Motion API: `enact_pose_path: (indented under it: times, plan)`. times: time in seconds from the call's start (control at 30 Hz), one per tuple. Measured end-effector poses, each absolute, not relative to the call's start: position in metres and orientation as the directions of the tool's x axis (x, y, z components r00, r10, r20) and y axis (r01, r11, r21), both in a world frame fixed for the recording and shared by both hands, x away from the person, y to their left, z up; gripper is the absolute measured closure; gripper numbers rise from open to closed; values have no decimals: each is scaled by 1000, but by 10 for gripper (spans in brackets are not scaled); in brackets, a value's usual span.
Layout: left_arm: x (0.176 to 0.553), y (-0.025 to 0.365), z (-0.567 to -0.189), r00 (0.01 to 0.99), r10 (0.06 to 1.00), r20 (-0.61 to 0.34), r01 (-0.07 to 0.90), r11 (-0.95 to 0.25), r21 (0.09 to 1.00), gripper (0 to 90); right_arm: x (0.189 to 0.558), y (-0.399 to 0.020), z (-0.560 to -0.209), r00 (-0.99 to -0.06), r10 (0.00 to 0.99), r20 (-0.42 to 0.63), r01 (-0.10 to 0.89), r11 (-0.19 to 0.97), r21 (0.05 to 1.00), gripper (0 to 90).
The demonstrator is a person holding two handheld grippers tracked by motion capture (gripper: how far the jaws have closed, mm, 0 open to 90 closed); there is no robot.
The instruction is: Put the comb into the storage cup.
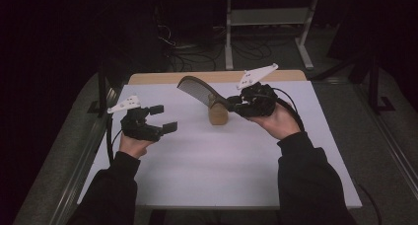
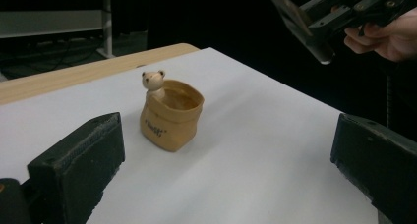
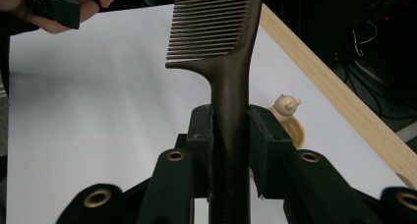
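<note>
A dark brown comb (image 1: 194,89) (image 3: 223,47) is clamped by its handle in my right gripper (image 1: 235,105) (image 3: 230,135), which is shut on it above the table; the teeth end points up and to the left in the high view. Just below it stands a small tan pot shaped like a sack with a bear's head on its rim (image 1: 218,114) (image 2: 169,116) (image 3: 287,117). My left gripper (image 1: 163,118) (image 2: 226,160) hovers at the left with its jaws wide open and nothing between them, facing the pot from a distance.
The table top is a white sheet (image 1: 217,170) with a wooden strip (image 1: 148,78) along its far edge. Beyond the table are dark floor, cables and a metal stand (image 1: 268,32). The person's dark sleeves (image 1: 310,185) come in from the bottom.
</note>
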State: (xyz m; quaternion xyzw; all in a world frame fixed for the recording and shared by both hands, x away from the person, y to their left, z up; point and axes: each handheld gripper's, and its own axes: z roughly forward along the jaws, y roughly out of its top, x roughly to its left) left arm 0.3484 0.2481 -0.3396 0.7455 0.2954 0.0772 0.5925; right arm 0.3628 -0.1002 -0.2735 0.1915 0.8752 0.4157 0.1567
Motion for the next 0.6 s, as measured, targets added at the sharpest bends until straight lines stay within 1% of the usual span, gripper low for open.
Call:
enact_pose_path:
  times: [0.27,0.6]
  plan:
    - [355,237,-328,825,506,-249,346,-106,932,0,365,-93,-270,-878,464,-122,195,577,793,714]
    - [360,228,-316,827,497,-264,352,-91,931,0,368,-85,-267,-880,459,-123,185,570,801,714]
